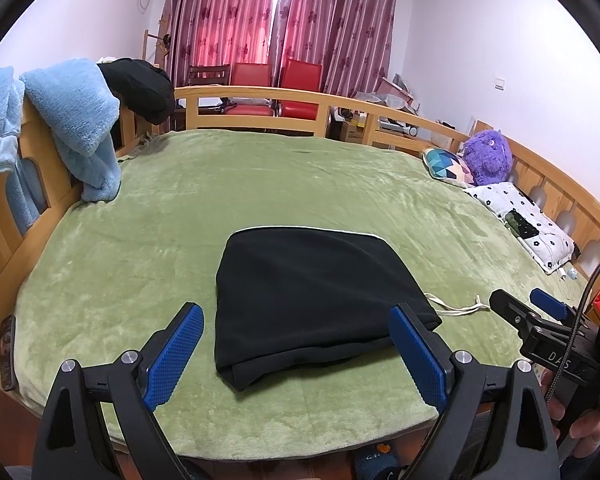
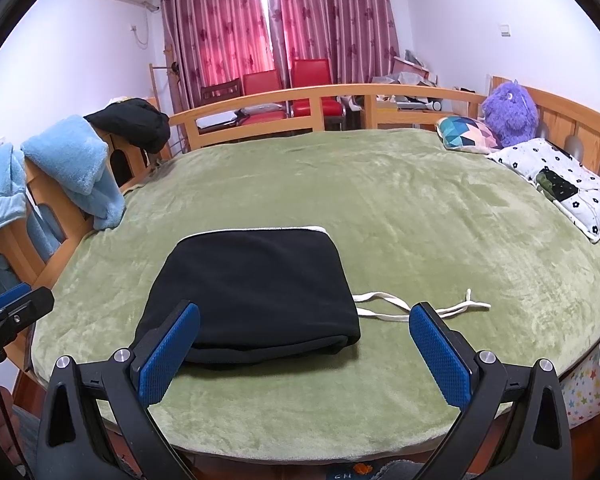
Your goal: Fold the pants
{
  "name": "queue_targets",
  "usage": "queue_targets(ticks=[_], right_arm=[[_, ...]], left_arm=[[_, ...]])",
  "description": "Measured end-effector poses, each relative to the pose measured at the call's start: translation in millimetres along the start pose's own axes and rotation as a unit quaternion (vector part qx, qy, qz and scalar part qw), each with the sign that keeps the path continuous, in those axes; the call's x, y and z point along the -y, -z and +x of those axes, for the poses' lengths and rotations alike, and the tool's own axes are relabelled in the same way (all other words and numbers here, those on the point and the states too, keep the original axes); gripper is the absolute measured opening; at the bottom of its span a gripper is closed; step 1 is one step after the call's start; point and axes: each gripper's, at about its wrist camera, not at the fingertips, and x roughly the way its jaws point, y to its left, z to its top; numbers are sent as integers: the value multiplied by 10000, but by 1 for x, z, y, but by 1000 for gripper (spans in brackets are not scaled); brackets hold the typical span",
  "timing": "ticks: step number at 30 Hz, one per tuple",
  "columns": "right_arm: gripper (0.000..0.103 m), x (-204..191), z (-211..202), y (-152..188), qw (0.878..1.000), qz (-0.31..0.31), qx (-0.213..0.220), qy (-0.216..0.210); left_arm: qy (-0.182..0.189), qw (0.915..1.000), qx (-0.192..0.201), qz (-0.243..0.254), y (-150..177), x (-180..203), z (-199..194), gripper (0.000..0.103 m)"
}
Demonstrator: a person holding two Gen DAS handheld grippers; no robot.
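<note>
The black pants lie folded into a compact rectangle on the green blanket, near the bed's front edge. They also show in the right wrist view. A white drawstring trails out to their right; it also shows in the left wrist view. My left gripper is open and empty, held just in front of the pants. My right gripper is open and empty, in front of the pants' right end. The right gripper also shows at the left wrist view's right edge.
Light blue fleece and a dark garment hang on the wooden rail at left. A patterned cushion, purple plush toy and white pillow sit at the right. Red chairs stand behind the bed.
</note>
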Motion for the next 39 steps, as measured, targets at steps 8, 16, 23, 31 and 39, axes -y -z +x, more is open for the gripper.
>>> queue_targets(ticks=[8,16,23,31,39], right_arm=[[103,-1,1,0,10000,-30,41,-19],[103,3,0,1,10000,-10,40,-7],[103,4,1,2,10000,-26,40,3],[103,5,2,2,10000,-35,35,12],[103,5,3,2,10000,-52,50,21]], left_arm=[[-14,10000,14,-20,0,2,-2,94],[-12,10000,15,-35,1,3,-2,94],[-22,10000,27,-59,1,5,-3,94],[-14,9999,35,-93,1,10,-5,94],[14,9998,60,-180,1,19,-10,94]])
